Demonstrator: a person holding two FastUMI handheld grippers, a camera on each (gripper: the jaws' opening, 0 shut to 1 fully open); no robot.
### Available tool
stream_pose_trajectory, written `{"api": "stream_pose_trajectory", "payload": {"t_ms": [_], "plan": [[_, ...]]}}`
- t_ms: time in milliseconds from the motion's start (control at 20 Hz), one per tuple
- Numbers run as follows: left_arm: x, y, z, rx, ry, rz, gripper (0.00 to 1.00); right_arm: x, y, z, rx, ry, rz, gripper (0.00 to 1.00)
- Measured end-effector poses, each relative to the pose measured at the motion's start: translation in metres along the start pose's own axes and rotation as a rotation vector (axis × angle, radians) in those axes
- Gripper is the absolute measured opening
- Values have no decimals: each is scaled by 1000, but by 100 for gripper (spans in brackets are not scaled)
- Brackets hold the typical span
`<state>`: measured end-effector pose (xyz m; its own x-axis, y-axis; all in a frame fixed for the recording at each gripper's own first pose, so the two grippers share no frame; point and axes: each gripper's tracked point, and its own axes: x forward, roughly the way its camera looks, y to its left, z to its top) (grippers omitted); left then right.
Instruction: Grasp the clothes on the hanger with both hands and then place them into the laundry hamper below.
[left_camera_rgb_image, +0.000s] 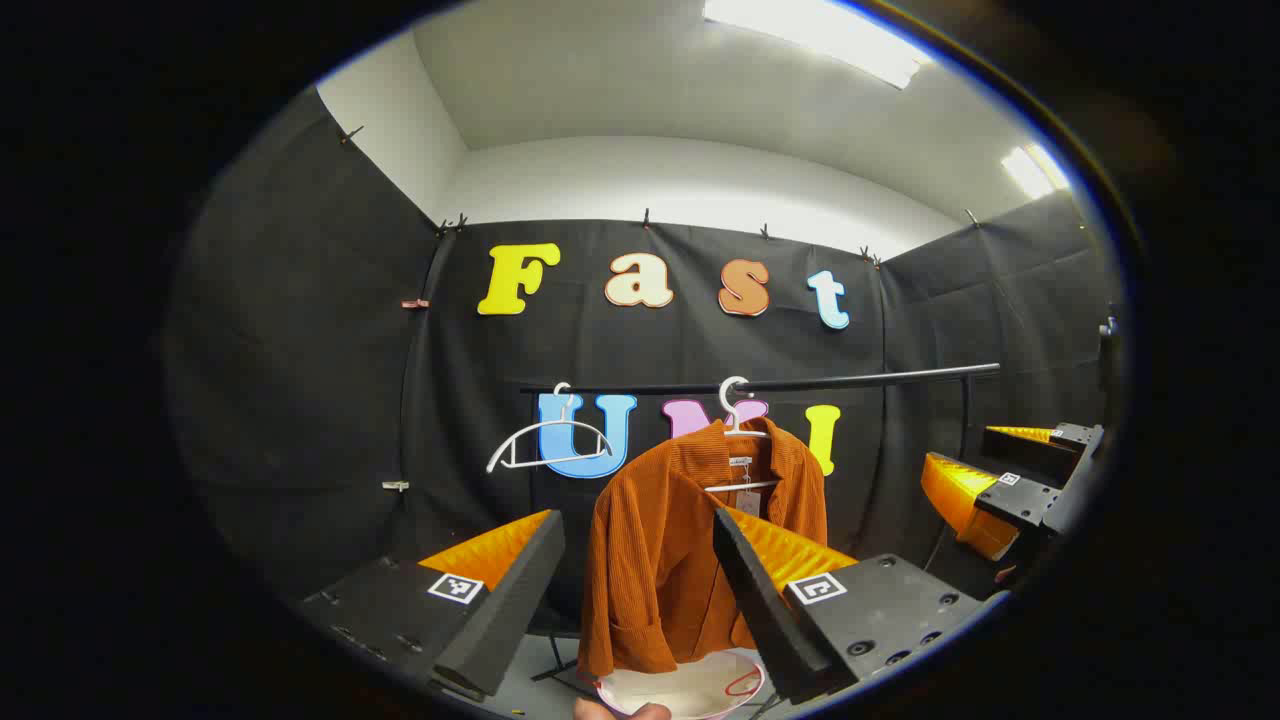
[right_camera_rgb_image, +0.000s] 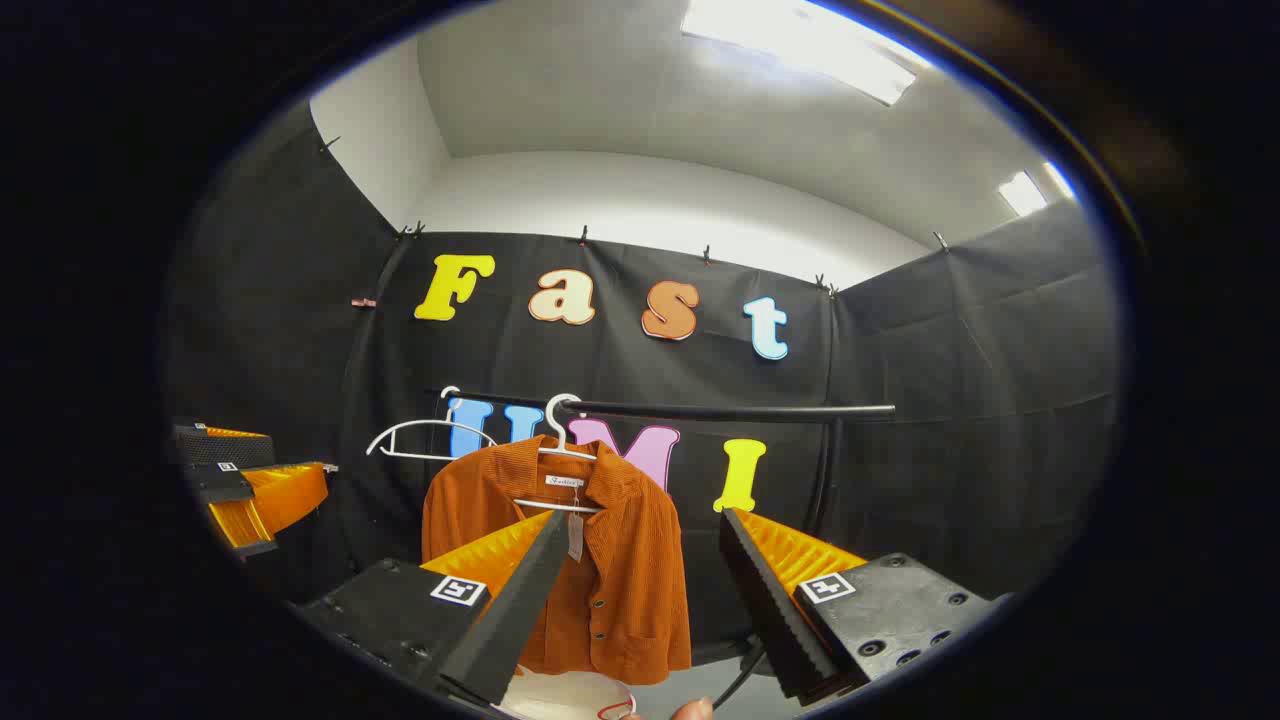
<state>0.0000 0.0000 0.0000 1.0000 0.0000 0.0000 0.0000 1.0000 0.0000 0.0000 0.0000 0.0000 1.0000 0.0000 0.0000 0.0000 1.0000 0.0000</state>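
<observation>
An orange corduroy shirt hangs on a white hanger from a black rail. In the left gripper view it shows between the spread fingers of my left gripper, which is open and short of the cloth. My right gripper hovers off to the right, level with the shirt. In the right gripper view the shirt hangs ahead and slightly left of my right gripper, open and holding nothing. My left gripper is at the far left. Below the shirt sits the white laundry hamper, its rim partly hidden.
An empty white hanger hangs on the rail left of the shirt, also seen as the bare hanger. The rail's upright post stands on the right. Black cloth walls close the booth on three sides.
</observation>
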Motion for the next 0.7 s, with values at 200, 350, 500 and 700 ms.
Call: {"api": "stream_pose_trajectory", "payload": {"t_ms": [200,350,500,700], "plan": [[0,-3,-3,-2,6,-9,95,1,-1,-2,2,0,-3,97],[2,-2,-3,4,7,-11,95,2,-2,-2,7,3,-5,97],[3,-3,-2,8,6,-16,95,3,-3,-2,7,0,-6,97],[5,-5,-3,5,2,-23,95,5,-5,-4,8,2,-12,97]]}}
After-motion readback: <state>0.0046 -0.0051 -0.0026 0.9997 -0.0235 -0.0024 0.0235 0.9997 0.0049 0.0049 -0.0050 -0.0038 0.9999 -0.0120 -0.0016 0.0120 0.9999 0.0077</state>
